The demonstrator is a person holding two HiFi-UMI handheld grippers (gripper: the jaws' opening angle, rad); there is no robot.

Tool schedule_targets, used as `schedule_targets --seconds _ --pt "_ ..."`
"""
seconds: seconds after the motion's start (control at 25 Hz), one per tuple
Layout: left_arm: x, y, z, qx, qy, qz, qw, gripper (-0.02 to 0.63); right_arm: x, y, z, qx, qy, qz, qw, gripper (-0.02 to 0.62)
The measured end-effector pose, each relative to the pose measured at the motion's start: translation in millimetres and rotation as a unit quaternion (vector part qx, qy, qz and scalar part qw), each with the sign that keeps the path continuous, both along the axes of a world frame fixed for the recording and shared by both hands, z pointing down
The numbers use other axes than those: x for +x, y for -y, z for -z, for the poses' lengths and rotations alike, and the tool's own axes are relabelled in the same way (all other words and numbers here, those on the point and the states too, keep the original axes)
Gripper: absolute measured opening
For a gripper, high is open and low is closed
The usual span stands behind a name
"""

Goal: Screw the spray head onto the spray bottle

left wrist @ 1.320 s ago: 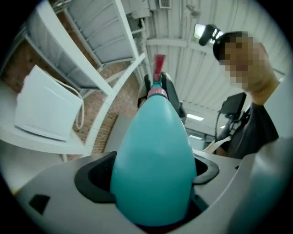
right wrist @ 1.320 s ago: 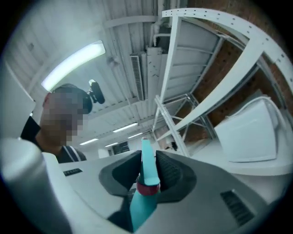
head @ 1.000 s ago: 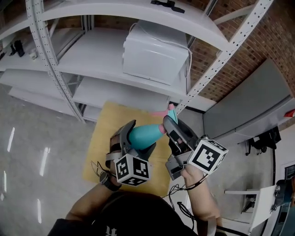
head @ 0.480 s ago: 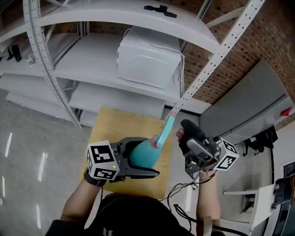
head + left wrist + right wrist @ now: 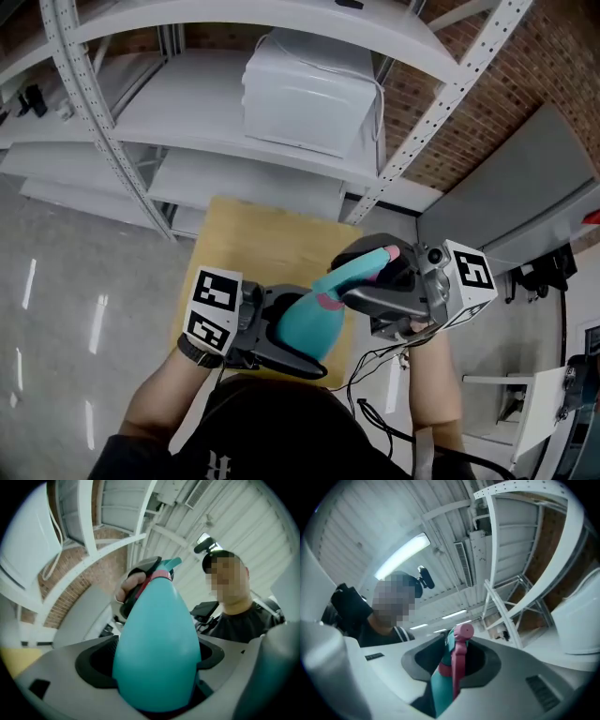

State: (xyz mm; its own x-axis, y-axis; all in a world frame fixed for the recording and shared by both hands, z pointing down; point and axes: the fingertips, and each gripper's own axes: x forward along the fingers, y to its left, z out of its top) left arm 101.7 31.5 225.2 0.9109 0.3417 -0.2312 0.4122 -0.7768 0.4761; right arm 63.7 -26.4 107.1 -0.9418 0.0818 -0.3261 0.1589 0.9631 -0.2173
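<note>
A teal spray bottle (image 5: 311, 328) is held in the air over a wooden board, its body clamped in my left gripper (image 5: 298, 332), which is shut on it. In the left gripper view the bottle (image 5: 159, 648) fills the space between the jaws. The teal and pink spray head (image 5: 364, 266) sits on the bottle's neck, tilted up to the right. My right gripper (image 5: 362, 277) surrounds the spray head, its jaws closing on it. In the right gripper view the pink trigger and collar of the spray head (image 5: 456, 663) stand between the jaws.
A yellow wooden board (image 5: 242, 246) lies on the floor beneath the grippers. White metal shelving (image 5: 187, 112) stands behind it, with a white box (image 5: 309, 89) on a shelf. A grey panel (image 5: 511, 202) and brick wall are to the right. Cables hang below the right hand.
Half a second ago the right gripper stood off to the right, clear of the spray head; it has moved back left and closed round it. The left gripper has stayed on the bottle.
</note>
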Motion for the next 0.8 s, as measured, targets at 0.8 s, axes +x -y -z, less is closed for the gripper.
schedule_targets --seconds 0.8 --pt "-23.4 90.0 -43.0 0.032 0.119 0.233 0.9645 0.449 49.1 30.9 -24.4 -0.125 0.011 -0.241 0.962 0.225"
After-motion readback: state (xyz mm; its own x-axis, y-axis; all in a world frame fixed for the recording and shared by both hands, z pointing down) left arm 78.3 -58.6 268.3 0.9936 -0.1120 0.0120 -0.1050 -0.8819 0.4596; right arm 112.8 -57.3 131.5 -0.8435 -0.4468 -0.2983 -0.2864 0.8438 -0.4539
